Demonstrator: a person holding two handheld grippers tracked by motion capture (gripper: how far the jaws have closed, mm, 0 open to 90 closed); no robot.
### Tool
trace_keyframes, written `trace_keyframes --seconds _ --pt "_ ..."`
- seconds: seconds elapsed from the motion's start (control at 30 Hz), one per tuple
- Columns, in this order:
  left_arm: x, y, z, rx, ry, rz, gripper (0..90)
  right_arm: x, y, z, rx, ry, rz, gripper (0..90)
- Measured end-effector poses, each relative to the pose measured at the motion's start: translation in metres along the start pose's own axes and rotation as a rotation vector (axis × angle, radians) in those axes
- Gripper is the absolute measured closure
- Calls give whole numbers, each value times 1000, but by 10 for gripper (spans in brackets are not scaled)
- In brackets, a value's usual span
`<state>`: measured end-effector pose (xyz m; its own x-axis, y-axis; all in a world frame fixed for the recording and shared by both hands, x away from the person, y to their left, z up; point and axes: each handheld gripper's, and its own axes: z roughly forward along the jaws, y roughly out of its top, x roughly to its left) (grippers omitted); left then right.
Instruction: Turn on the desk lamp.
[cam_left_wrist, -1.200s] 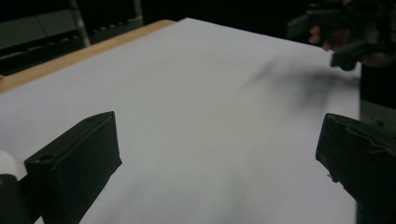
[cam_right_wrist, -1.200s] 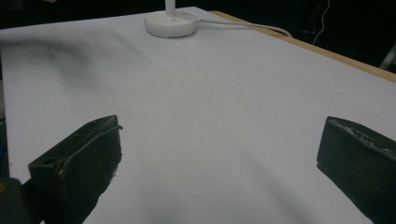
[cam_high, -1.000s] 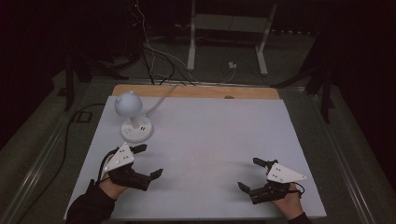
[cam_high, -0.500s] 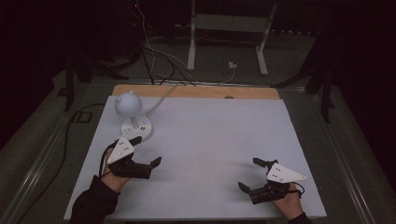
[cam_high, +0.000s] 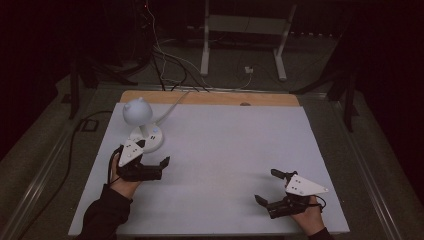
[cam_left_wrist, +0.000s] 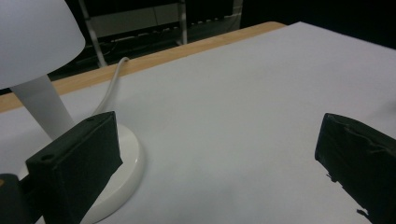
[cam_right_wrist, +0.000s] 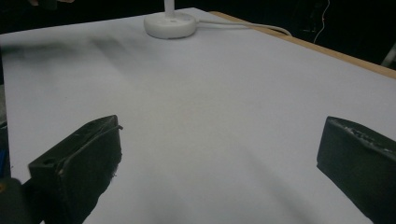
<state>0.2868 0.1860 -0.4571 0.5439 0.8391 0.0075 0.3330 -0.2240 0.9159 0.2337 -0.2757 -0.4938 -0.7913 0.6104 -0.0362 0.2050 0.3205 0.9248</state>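
A small white desk lamp stands at the table's back left, with a dome shade (cam_high: 137, 111) over a round base (cam_high: 148, 140). My left gripper (cam_high: 154, 154) is open just in front of that base, one jaw close beside its edge. In the left gripper view the shade (cam_left_wrist: 32, 37) and the base (cam_left_wrist: 126, 163) sit right behind the left jaw, and the gripper (cam_left_wrist: 219, 158) holds nothing. My right gripper (cam_high: 267, 186) is open near the front right of the table, far from the lamp. Its own view shows the lamp base (cam_right_wrist: 170, 24) in the distance beyond the open gripper (cam_right_wrist: 219, 163).
A white board (cam_high: 235, 145) covers the table, with a wooden strip (cam_high: 210, 97) along its far edge. The lamp's white cable (cam_high: 172, 102) runs off the back toward dark cables and a metal stand (cam_high: 245, 30) on the floor.
My left gripper has moved forward, closer to the lamp base. The right gripper has stayed where it was.
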Motion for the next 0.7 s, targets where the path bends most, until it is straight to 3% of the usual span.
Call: trace_keyframes --seconds 0.23,0.4,0.53,0.7 --pt "5 -1 6 -1 58 -57 4 0 0 0 0 0 1 0" --pt "8 0 10 0 105 -72 3 0 0 0 0 0 1 0" --pt "11 0 14 -1 107 -88 3 -1 0 -1 1 -5 1 0" --pt "9 0 22 22 178 -86 4 -2 0 -1 -5 -6 2 0"
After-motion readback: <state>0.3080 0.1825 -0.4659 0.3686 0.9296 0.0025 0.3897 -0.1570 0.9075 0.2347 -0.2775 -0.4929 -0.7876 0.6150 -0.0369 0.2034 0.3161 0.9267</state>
